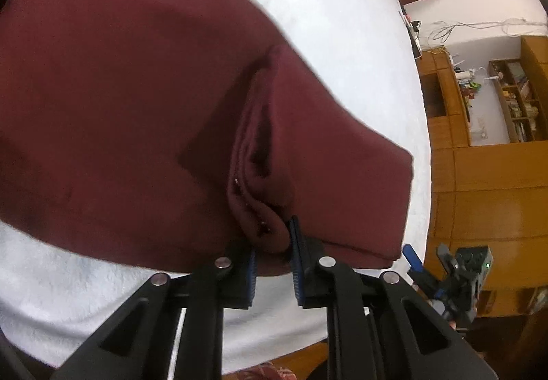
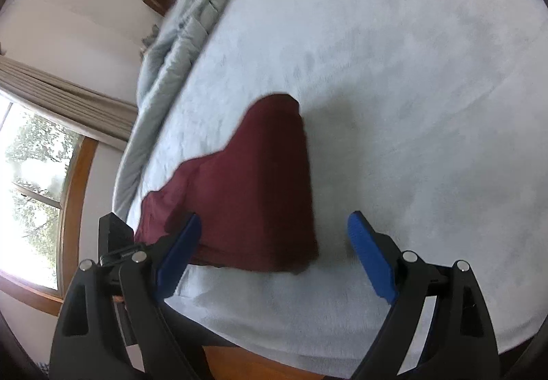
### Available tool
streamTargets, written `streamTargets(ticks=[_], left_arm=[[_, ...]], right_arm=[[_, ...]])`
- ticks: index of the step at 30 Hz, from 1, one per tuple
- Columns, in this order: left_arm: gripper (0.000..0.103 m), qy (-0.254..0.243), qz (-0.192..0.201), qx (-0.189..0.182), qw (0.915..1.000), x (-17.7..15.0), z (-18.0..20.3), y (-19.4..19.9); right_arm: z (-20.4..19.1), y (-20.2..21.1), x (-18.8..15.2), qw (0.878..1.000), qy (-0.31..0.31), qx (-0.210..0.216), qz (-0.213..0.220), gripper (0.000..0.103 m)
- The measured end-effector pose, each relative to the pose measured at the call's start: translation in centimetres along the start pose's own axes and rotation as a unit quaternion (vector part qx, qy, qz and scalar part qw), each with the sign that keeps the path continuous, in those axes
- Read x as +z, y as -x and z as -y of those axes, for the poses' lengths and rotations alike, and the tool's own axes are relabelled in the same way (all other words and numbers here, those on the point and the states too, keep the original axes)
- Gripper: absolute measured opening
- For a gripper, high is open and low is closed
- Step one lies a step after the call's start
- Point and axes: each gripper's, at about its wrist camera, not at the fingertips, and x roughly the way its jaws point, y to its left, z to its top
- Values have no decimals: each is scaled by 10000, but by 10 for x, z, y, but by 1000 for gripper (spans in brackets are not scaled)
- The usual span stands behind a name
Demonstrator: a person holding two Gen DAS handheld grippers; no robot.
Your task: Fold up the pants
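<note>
Now pants (image 1: 144, 113) between left gripper (image 1: 272, 243) pads.

The left wrist camera is looking along its own fingers from very close over the maroon pants (image 1: 144, 113), tilting down at the white bed cover (image 1: 342, 48) and facing wooden shelving (image 1: 513, 99) at the right edge. The right wrist camera is sitting farther back and a little higher, looking across the same pants (image 2: 253, 195) and cover (image 2: 411, 89) toward a window (image 2: 30, 195). Both are sharing the pants and cover.
</note>
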Motion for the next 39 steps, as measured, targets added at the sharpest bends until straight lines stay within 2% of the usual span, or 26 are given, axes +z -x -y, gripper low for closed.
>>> streamTargets(ticks=[3,7,8,9,10,12,15,17,18,21,22,23,24,26,28,30,32,33,35,37,39], left_arm=[[17,-10,49,-34,10000,-2,-1,-6],[18,95,45,-145,9998,-2,-5,-8],[19,99,47,-138,9998,-2,-5,-9],[19,90,46,-129,9999,-2,-9,-7],[20,84,50,-116,9999,-3,-9,-7],[20,91,48,-80,9999,-3,-7,-8],[24,108,24,-154,9998,-5,-8,-3],[31,-41,5,-178,9998,-9,4,-6],[32,-125,31,-134,9998,-11,8,-7],[32,-257,84,140,9995,-14,9,-16],[32,-191,78,93,9997,-14,4,-20],[32,-173,92,42,9998,-13,2,-21],[32,-181,97,10,9998,-13,2,-21],[32,-251,88,-7,9996,-14,3,-17],[38,-310,115,40,9994,-13,6,-9],[41,-387,309,243,9985,-14,13,6],[50,-584,639,364,9956,-13,26,27],[52,-691,782,379,9938,-12,34,35],[58,-972,947,235,9905,-11,55,46],[60,-1211,912,115,9884,-10,75,42],[60,-1491,791,172,9855,-10,93,26]], right_arm=[[10,-30,9,9991,-188,-61,-371,87],[21,-61,12,9965,-372,164,-729,86],[21,-64,12,9960,-361,282,-768,81],[19,-67,12,9952,-328,462,-794,60],[18,-72,11,9917,-381,792,-933,48],[13,-72,11,9919,-243,787,-972,29],[0,-49,17,9892,-49,1167,-882,22],[-15,-23,20,9895,227,1278,-639,21],[-20,-17,20,9904,311,1197,-611,21],[-7,-30,15,9940,91,616,-902,21],[6,-44,12,9944,15,202,-1037,21],[17,-55,10,9933,-131,7,-1151,22],[32,-66,7,9913,-454,24,-1236,24],[37,-65,7,9913,-623,199,-1141,25],[25,-57,7,9939,-297,-1,-1064,38],[9,-47,10,9942,49,-399,-1001,43],[-11,-31,14,9921,539,-806,-793,43],[-23,-24,15,9915,726,-833,-692,43],[-42,-21,15,9925,901,-600,-575,43],[-58,-20,18,9915,1069,-550,-494,43],[-71,-24,14,9899,1204,-557,-499,43]])
